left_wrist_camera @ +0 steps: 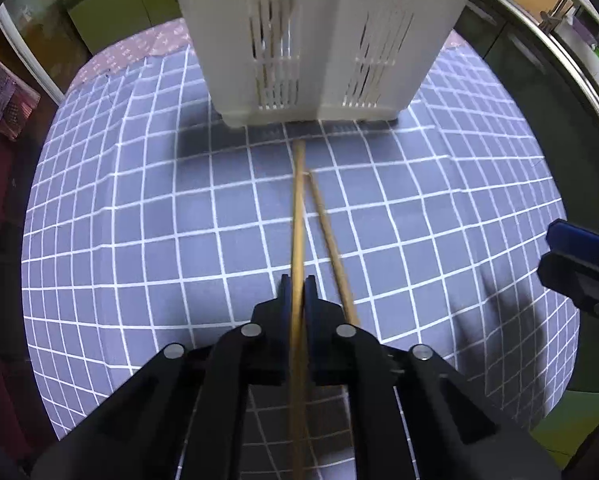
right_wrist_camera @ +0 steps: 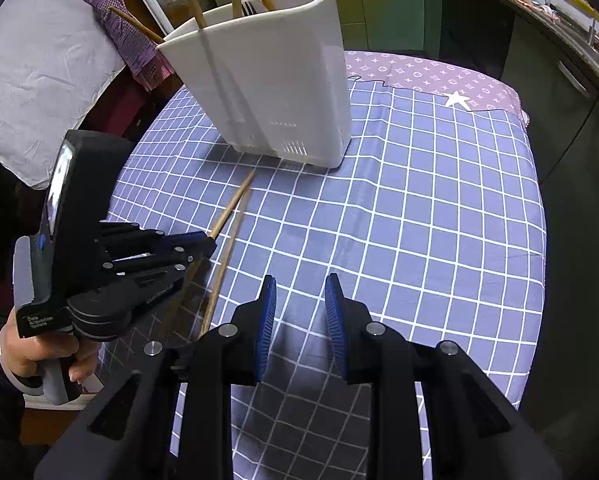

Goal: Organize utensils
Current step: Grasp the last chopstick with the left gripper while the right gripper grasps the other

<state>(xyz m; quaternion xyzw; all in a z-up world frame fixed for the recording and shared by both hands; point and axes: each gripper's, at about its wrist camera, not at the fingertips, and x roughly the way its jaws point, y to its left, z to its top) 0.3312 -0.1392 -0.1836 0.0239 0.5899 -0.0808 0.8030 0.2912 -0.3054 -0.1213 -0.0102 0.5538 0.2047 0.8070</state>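
Left gripper [left_wrist_camera: 298,286] pinches one wooden chopstick [left_wrist_camera: 298,216] above the checked tablecloth [left_wrist_camera: 139,220]; right gripper [right_wrist_camera: 300,316] hangs spread and empty.

The white utensil holder [right_wrist_camera: 275,92] already stands filled with several sticks and a fork. A second chopstick [left_wrist_camera: 331,248] lies on the cloth beside the held one, so two appear left to stow.

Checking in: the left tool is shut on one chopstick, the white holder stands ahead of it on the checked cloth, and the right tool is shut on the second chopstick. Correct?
Not quite. The right tool is open and holds nothing, as the right wrist view shows. The rest stands: the left tool is shut on one chopstick, the second chopstick is loose beside it, and the white holder stands ahead on the checked cloth.
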